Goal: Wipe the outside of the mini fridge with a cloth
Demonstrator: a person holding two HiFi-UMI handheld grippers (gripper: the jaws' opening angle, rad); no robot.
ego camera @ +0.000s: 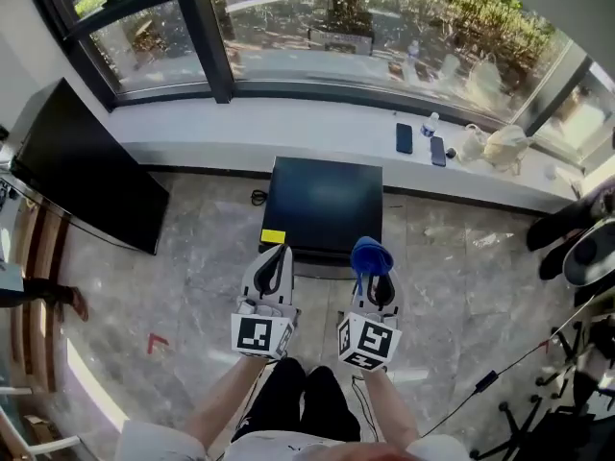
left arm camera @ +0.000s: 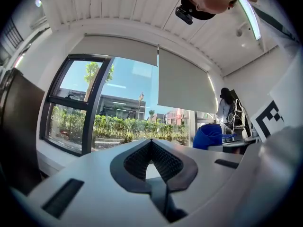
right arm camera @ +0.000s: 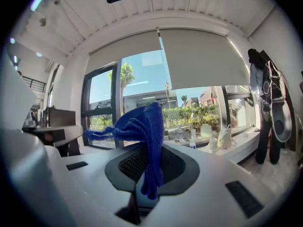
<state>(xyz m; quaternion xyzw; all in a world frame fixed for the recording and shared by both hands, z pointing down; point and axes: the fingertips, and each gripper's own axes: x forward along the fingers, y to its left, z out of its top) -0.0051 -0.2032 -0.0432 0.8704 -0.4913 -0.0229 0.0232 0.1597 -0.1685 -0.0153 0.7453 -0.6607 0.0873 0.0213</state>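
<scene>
The black mini fridge stands on the marble floor below the window sill, top face toward me, with a yellow sticker at its near left corner. My right gripper hovers over the fridge's near edge, shut on a blue cloth. In the right gripper view the cloth bunches out from between the jaws of that gripper. My left gripper is beside it to the left, shut with nothing in it. From the left gripper view the cloth shows at the right.
A large black panel leans at the left. The white sill carries two phones, a bottle and bags. Cables and stands crowd the right floor. Someone's foot is at the far left.
</scene>
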